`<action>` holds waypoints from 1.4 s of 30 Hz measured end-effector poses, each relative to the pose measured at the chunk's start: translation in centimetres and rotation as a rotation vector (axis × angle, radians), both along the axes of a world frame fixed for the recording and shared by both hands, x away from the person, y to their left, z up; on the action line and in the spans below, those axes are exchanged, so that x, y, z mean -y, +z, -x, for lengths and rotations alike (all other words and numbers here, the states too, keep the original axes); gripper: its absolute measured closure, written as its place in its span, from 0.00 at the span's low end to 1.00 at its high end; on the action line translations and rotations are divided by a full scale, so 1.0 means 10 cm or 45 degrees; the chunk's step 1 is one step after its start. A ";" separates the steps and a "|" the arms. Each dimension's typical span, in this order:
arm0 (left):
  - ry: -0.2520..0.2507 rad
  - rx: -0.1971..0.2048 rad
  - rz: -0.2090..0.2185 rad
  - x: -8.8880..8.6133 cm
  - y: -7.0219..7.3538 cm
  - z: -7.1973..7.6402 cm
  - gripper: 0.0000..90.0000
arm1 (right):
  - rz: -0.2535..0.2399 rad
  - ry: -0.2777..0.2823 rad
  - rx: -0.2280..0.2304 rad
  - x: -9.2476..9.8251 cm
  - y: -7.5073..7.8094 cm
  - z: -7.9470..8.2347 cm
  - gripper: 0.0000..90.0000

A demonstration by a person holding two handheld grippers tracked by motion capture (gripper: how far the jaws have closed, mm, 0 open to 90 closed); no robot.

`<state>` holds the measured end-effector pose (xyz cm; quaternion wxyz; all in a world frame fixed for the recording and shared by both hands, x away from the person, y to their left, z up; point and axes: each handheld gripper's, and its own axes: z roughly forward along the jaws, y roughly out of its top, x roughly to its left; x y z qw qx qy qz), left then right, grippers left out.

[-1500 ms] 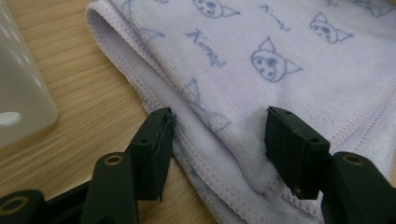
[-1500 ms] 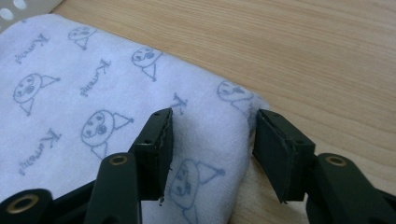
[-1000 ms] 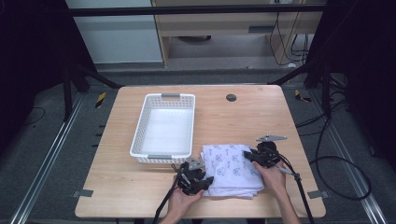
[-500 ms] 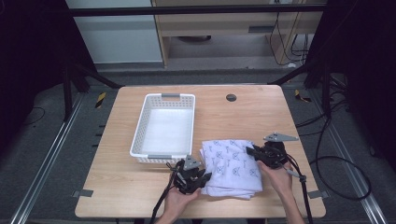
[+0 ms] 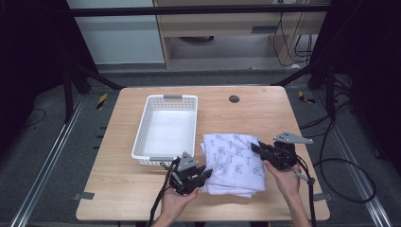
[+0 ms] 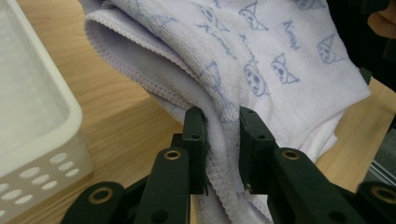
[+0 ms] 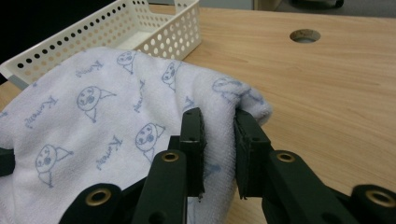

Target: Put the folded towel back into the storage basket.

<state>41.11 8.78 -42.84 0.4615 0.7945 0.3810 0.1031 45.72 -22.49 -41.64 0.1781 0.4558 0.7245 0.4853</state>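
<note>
A folded white towel (image 5: 234,163) printed with small blue cartoon faces lies on the wooden table (image 5: 265,113), right of the basket. My left gripper (image 5: 204,176) is shut on the towel's near-left edge; the left gripper view shows the hem of the towel (image 6: 261,60) pinched between the black jaws (image 6: 222,140). At the far-right corner, my right gripper (image 5: 255,147) is shut on the cloth, and the right gripper view has a fold of the towel (image 7: 107,121) squeezed between its jaws (image 7: 218,140). The right side of the towel is slightly raised.
A white perforated plastic basket (image 5: 144,137) stands empty on the table's left half, its wall close to my left gripper (image 6: 42,154). A round cable hole (image 5: 234,99) sits near the table's far edge. Cables trail off the right of the table.
My right gripper has moved right and a little away from me, drawing the towel's right side out. The left gripper has stayed at the near-left edge.
</note>
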 end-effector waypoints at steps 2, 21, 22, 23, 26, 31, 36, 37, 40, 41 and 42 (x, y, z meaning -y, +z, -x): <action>0.003 0.017 -0.006 -0.01 0.03 0.01 0.82 | 0.001 -0.001 0.022 -0.02 0.03 0.01 0.84; 0.024 0.176 0.020 -0.20 0.47 0.02 0.82 | -0.019 -0.008 0.164 -0.25 0.50 0.05 0.85; 0.024 0.176 0.020 -0.20 0.47 0.02 0.82 | -0.019 -0.011 0.177 -0.26 0.54 0.03 0.85; 0.025 0.182 0.025 -0.21 0.50 0.01 0.82 | -0.022 -0.014 0.186 -0.27 0.57 0.02 0.85; 0.036 0.204 0.043 -0.28 0.59 -0.05 0.82 | -0.035 -0.022 0.207 -0.31 0.65 -0.01 0.85; 0.050 0.216 0.058 -0.37 0.65 -0.10 0.82 | -0.034 -0.022 0.225 -0.43 0.73 -0.08 0.85; 0.081 0.220 0.084 -0.51 0.70 -0.15 0.82 | -0.030 -0.016 0.228 -0.53 0.78 -0.13 0.85; 0.091 0.222 0.093 -0.54 0.71 -0.16 0.83 | -0.031 -0.013 0.229 -0.56 0.79 -0.15 0.85; 0.118 0.228 0.107 -0.63 0.75 -0.20 0.83 | -0.035 -0.009 0.241 -0.65 0.83 -0.20 0.85; 0.126 0.226 0.116 -0.65 0.76 -0.21 0.83 | -0.035 -0.006 0.242 -0.69 0.85 -0.22 0.85; 0.134 0.229 0.121 -0.68 0.77 -0.22 0.83 | -0.033 -0.003 0.249 -0.72 0.87 -0.24 0.85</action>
